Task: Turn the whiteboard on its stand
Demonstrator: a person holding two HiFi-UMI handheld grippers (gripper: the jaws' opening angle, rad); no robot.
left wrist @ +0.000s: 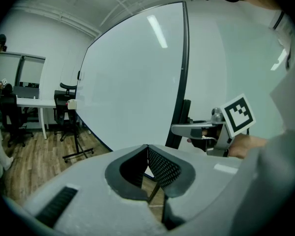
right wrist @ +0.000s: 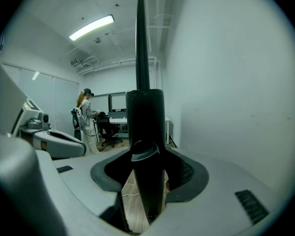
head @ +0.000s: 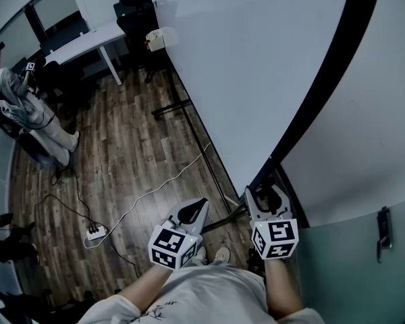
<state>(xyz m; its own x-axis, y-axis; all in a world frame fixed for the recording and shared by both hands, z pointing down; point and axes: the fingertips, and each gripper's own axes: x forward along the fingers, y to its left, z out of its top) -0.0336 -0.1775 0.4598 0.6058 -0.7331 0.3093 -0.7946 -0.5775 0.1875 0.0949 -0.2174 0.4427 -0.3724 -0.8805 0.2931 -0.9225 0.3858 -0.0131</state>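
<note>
The big whiteboard (head: 256, 66) stands tilted across the head view, its black edge frame (head: 324, 93) running down to my right gripper (head: 268, 196). In the right gripper view the black frame bar (right wrist: 143, 127) sits between the jaws of my right gripper (right wrist: 145, 154), which is shut on it. My left gripper (head: 197, 204) hangs just left of it over the floor, apart from the board. Its jaws (left wrist: 147, 149) meet at the tips with nothing in them. The board face (left wrist: 132, 82) fills the left gripper view, with the right gripper (left wrist: 187, 130) at the frame's edge.
The stand's black foot (head: 172, 106) and rail lie on the wood floor. A white cable runs to a power strip (head: 94, 233). A person (head: 20, 106) stands at the far left by a white desk (head: 88, 42) and black chair (head: 131, 19). A wall (head: 378, 113) is close on the right.
</note>
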